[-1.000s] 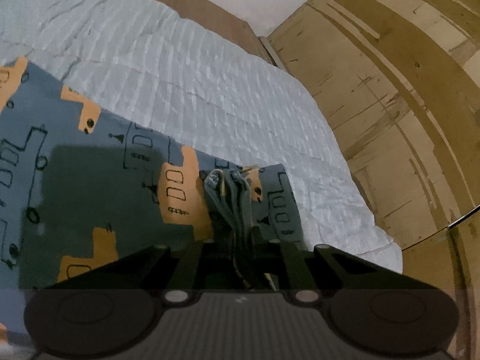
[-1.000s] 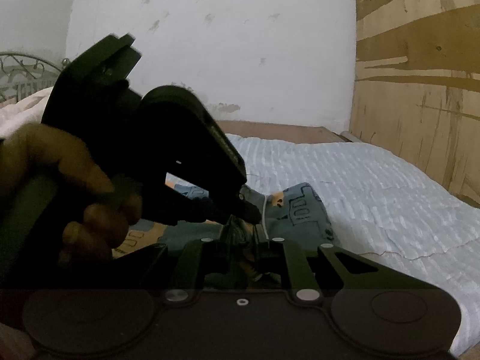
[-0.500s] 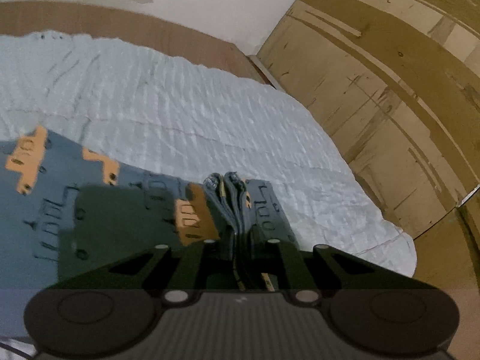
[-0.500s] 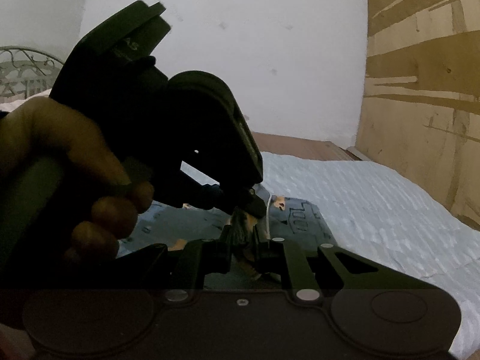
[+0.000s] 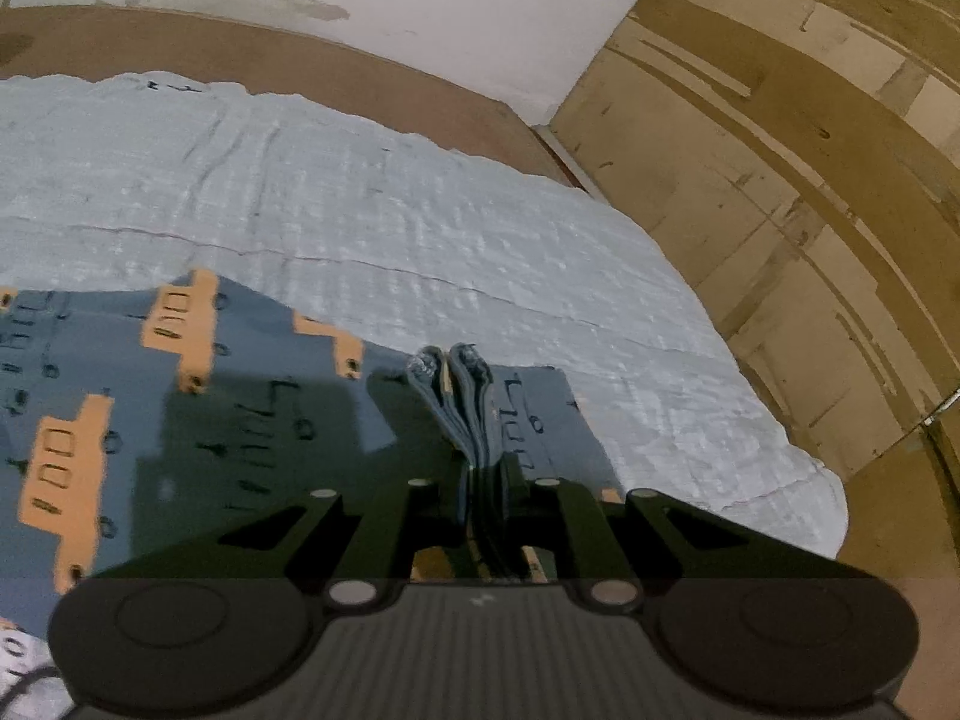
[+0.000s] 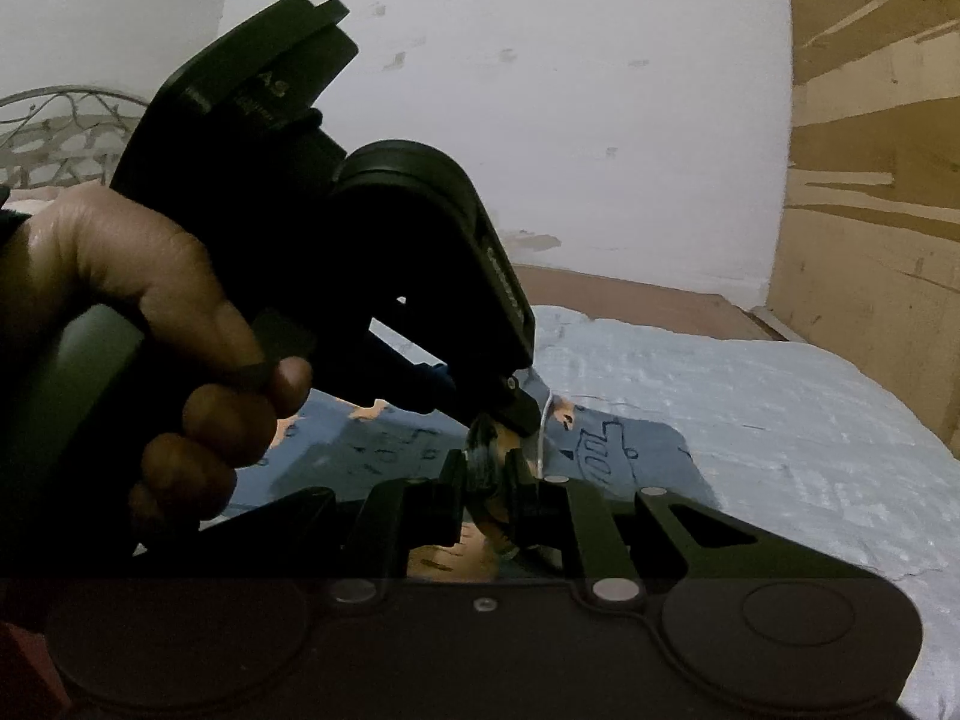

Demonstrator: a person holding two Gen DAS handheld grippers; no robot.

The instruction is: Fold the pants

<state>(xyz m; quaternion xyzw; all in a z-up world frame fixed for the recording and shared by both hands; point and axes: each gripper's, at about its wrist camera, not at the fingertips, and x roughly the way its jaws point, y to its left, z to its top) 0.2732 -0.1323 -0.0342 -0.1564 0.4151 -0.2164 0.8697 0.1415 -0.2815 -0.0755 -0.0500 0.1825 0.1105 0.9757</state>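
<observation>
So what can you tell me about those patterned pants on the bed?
The pants are soft blue-grey fabric printed with orange blocks and dark line drawings. They lie mostly flat on the pale blue bedcover. One edge is bunched into stacked layers, pinched by the left gripper and, close beside it, by the right gripper.

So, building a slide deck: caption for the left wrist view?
Left gripper shut on bunched edge of grey-blue pants with orange truck print, lying on pale blue quilt.
</observation>
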